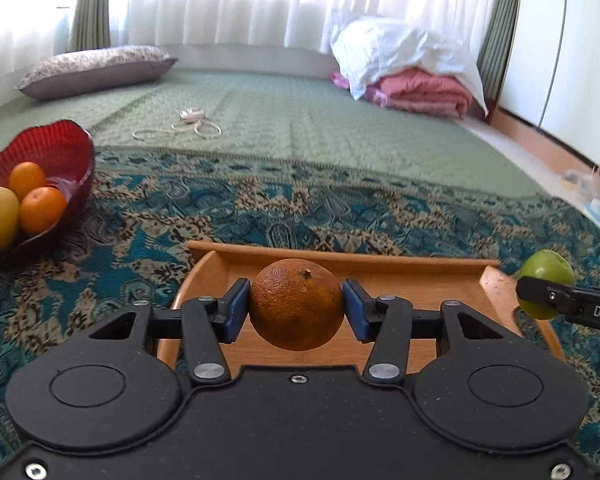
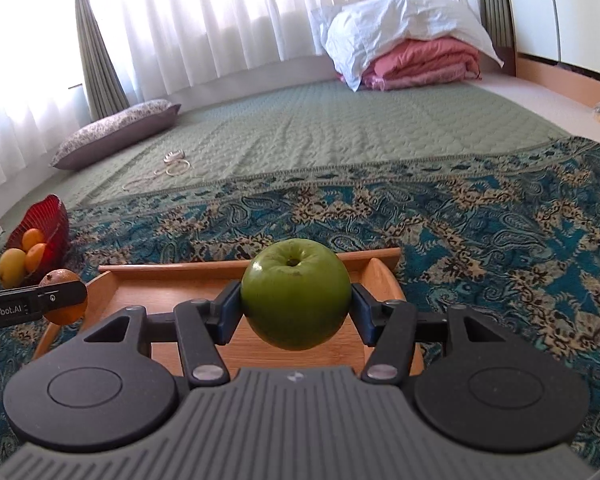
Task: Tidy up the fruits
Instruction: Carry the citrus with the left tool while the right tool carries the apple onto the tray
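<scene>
1. "DAS", white letters cut off by the frame edge, printed on the black side of the right tool (image 1: 548,296), seen in the left wrist view beside the green apple (image 1: 546,276) it grips.
2. "enRobot.AI", white letters with the start cut off by the frame edge, printed on the black side of the left tool (image 2: 66,296), seen in the right wrist view in front of the orange (image 2: 62,278) it grips.
3. No other readable text, number or sign anywhere in either view.
</scene>
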The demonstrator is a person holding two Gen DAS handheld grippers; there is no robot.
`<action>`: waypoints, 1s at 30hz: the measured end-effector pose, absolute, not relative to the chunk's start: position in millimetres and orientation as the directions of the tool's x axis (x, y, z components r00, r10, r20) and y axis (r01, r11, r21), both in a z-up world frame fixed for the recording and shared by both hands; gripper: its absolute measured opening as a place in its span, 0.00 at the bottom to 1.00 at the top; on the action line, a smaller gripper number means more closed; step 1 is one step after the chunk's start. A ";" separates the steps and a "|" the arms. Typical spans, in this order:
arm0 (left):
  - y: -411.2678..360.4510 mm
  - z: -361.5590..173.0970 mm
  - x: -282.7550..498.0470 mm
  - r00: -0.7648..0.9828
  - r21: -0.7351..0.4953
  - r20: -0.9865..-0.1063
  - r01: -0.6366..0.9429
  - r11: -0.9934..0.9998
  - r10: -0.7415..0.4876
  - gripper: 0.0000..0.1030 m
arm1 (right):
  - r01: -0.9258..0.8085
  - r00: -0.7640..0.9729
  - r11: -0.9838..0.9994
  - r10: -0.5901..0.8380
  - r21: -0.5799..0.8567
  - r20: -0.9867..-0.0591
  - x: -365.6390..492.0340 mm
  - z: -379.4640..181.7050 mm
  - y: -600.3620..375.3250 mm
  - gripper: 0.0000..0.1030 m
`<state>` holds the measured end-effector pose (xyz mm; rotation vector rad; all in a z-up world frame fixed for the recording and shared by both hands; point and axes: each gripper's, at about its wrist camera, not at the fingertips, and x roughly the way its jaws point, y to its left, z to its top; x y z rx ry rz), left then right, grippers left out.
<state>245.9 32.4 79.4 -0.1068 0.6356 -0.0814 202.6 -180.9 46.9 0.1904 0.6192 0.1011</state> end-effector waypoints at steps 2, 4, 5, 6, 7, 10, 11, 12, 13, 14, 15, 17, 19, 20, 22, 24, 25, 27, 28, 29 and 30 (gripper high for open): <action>29.4 71.8 255.8 0.797 -0.116 -0.595 0.043 0.992 -0.103 0.47 | -0.023 0.797 0.980 0.138 0.199 -0.588 215.0 40.7 -179.8 0.58; 28.2 64.5 266.4 0.789 -0.106 -0.607 0.036 0.994 -0.093 0.47 | -0.011 0.787 0.981 0.128 0.193 -0.604 225.1 34.8 -179.5 0.58; 27.8 61.4 270.7 0.784 -0.104 -0.614 0.031 0.994 -0.088 0.47 | -0.006 0.782 0.981 0.125 0.193 -0.611 229.8 32.0 -178.9 0.58; 27.8 58.2 274.1 0.781 -0.106 -0.619 0.024 0.994 -0.085 0.47 | 0.001 0.776 0.981 0.123 0.196 -0.619 234.0 29.2 -178.2 0.58; 27.9 55.8 277.7 0.777 -0.108 -0.624 0.017 0.994 -0.081 0.47 | 0.006 0.769 0.979 0.125 0.202 -0.627 238.2 26.6 -178.1 0.58; 28.1 49.6 287.1 0.768 -0.110 -0.637 -0.003 0.994 -0.068 0.47 | 0.017 0.749 0.979 0.123 0.205 -0.650 247.3 20.0 -175.5 0.58; 28.4 48.2 289.4 0.766 -0.114 -0.640 -0.010 0.993 -0.066 0.47 | 0.019 0.747 0.981 0.116 0.196 -0.654 249.3 18.0 -174.0 0.58; 28.6 46.1 291.5 0.764 -0.118 -0.642 -0.013 0.993 -0.066 0.47 | 0.020 0.745 0.982 0.112 0.190 -0.657 251.0 16.4 -172.9 0.58; 28.7 44.8 293.1 0.763 -0.119 -0.643 -0.014 0.993 -0.066 0.47 | 0.020 0.744 0.982 0.111 0.189 -0.659 252.4 15.3 -172.2 0.58; 28.2 43.6 294.1 0.763 -0.115 -0.643 -0.015 0.993 -0.063 0.47 | 0.021 0.743 0.982 0.111 0.189 -0.660 253.3 14.2 -171.4 0.58; 27.4 42.1 295.1 0.763 -0.109 -0.643 -0.014 0.994 -0.060 0.47 | 0.020 0.743 0.982 0.110 0.186 -0.661 253.9 13.3 -170.6 0.58; 26.2 40.6 296.9 0.762 -0.101 -0.644 -0.011 0.995 -0.057 0.47 | 0.019 0.742 0.985 0.102 0.172 -0.662 255.5 12.1 -168.0 0.58; 25.9 39.2 298.3 0.762 -0.101 -0.646 -0.014 0.995 -0.054 0.47 | 0.017 0.742 0.987 0.094 0.158 -0.664 256.9 11.0 -166.6 0.58; 26.4 38.2 299.0 0.761 -0.102 -0.646 -0.018 0.995 -0.052 0.47 | 0.016 0.742 0.988 0.092 0.155 -0.664 257.4 10.6 -166.3 0.58; 27.0 36.3 300.4 0.761 -0.099 -0.647 -0.025 0.995 -0.045 0.47 | 0.015 0.742 0.989 0.088 0.147 -0.665 258.4 10.1 -165.7 0.58; 27.1 34.1 301.5 0.760 -0.097 -0.648 -0.030 0.995 -0.040 0.47 | 0.012 0.742 0.991 0.080 0.132 -0.665 259.0 9.8 -163.9 0.58; 27.5 33.2 301.9 0.759 -0.098 -0.650 -0.032 0.995 -0.039 0.47 | 0.010 0.742 0.991 0.080 0.130 -0.666 259.5 9.6 -163.3 0.58; 27.5 31.5 302.7 0.758 -0.096 -0.651 -0.033 0.995 -0.038 0.47 | 0.006 0.740 0.992 0.082 0.129 -0.667 260.2 8.9 -162.7 0.58; 27.0 30.7 302.9 0.758 -0.091 -0.651 -0.032 0.995 -0.036 0.47 | 0.005 0.739 0.992 0.082 0.127 -0.668 260.5 8.4 -162.2 0.58; 26.4 30.0 303.0 0.758 -0.089 -0.651 -0.031 0.996 -0.034 0.47 | 0.005 0.738 0.992 0.082 0.127 -0.670 260.8 7.9 -162.0 0.58; 25.8 29.3 303.2 0.757 -0.087 -0.652 -0.029 0.996 -0.035 0.47 | 0.006 0.737 0.992 0.083 0.129 -0.670 260.9 7.2 -162.0 0.58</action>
